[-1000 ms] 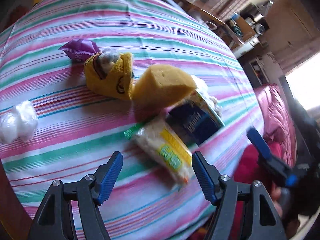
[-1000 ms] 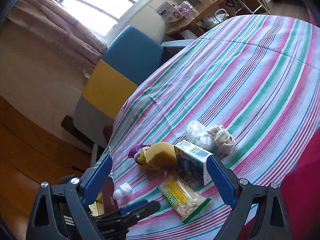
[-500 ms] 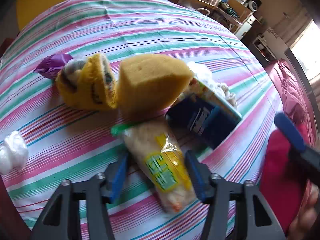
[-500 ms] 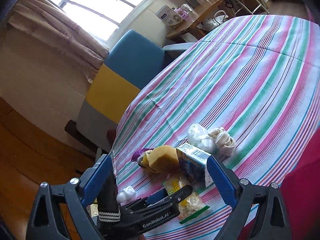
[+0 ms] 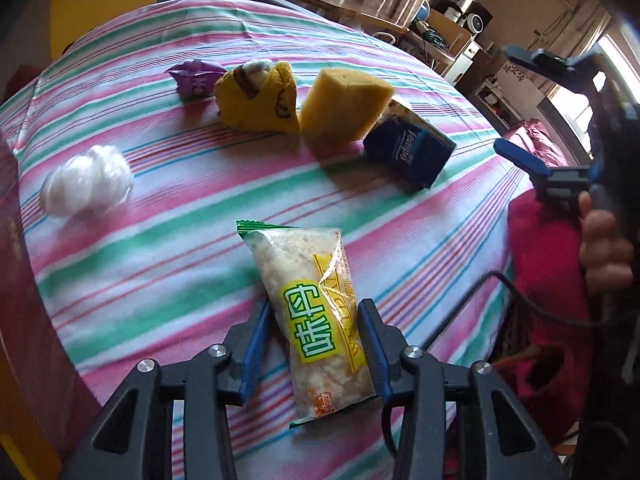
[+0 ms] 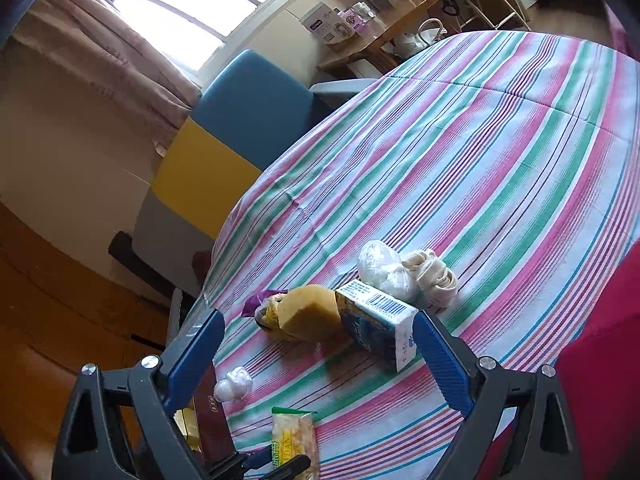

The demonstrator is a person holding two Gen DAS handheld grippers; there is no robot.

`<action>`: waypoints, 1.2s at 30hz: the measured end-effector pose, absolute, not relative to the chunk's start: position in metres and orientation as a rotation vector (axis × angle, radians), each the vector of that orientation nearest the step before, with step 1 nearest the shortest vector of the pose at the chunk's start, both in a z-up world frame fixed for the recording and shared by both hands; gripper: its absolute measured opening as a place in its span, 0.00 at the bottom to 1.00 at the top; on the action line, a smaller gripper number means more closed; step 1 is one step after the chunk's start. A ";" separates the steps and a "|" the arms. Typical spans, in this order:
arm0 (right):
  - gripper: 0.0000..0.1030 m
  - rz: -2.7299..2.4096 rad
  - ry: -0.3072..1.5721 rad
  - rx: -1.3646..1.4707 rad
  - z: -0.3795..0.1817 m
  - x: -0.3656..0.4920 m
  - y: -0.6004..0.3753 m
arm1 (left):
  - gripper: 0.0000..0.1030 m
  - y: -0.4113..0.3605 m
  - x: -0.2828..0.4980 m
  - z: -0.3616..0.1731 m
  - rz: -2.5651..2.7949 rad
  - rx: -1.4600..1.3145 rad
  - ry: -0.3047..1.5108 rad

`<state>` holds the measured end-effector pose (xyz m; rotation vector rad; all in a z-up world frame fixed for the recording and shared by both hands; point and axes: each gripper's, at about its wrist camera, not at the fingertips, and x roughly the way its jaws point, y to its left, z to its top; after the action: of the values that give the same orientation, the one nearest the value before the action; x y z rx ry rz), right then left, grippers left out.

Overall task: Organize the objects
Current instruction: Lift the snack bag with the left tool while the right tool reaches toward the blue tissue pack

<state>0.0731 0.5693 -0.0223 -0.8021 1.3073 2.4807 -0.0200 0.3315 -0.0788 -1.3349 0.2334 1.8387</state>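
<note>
Left wrist view: my left gripper (image 5: pixel 314 336) pinches the clear yellow-and-green-labelled snack packet (image 5: pixel 312 312) above the striped tablecloth (image 5: pixel 160 248). My right gripper (image 6: pixel 320 356) hangs spread and empty. The yellow sponge block (image 5: pixel 344 106) and blue tissue pack (image 5: pixel 408 152) remain unsorted, I judge.

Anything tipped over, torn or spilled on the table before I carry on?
Nothing spilled or torn. The tissue pack sits tilted, propped against the yellow sponge, which leans on the yellow sock. The snack packet looks intact in the left tool.
</note>
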 end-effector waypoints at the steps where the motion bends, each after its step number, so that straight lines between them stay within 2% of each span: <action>1: 0.93 2.479 1.301 -0.816 -0.023 0.072 0.569 | 0.43 0.326 -0.017 -0.079 1.841 -1.330 0.228; 12: 0.93 2.448 1.126 -0.936 -0.020 0.062 0.557 | 0.43 0.308 0.013 -0.079 1.881 -1.234 0.249; 15: 0.85 2.410 1.095 -0.983 -0.022 0.058 0.557 | 0.43 0.306 0.014 -0.081 1.882 -1.218 0.234; 19: 0.64 2.332 1.042 -1.079 -0.027 0.044 0.561 | 0.43 0.307 0.013 -0.083 1.874 -1.216 0.205; 22: 0.58 2.297 0.990 -1.117 -0.027 0.029 0.565 | 0.42 0.304 0.011 -0.084 1.867 -1.219 0.177; 28: 0.58 2.235 0.937 -1.243 -0.046 -0.002 0.567 | 0.42 0.298 0.012 -0.083 1.861 -1.220 0.157; 30: 0.54 2.261 0.964 -1.327 -0.051 -0.006 0.557 | 0.42 0.297 0.011 -0.083 1.858 -1.222 0.148; 33: 0.53 2.312 1.034 -1.452 -0.055 -0.005 0.537 | 0.42 0.297 0.010 -0.083 1.852 -1.226 0.137; 36: 0.53 2.326 0.979 -1.455 -0.049 -0.001 0.528 | 0.42 0.297 0.010 -0.083 1.849 -1.227 0.127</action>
<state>-0.0008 0.5279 -0.0486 -1.4552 0.9793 2.3265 0.0099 0.2965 -0.0832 -1.2266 0.1271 1.8491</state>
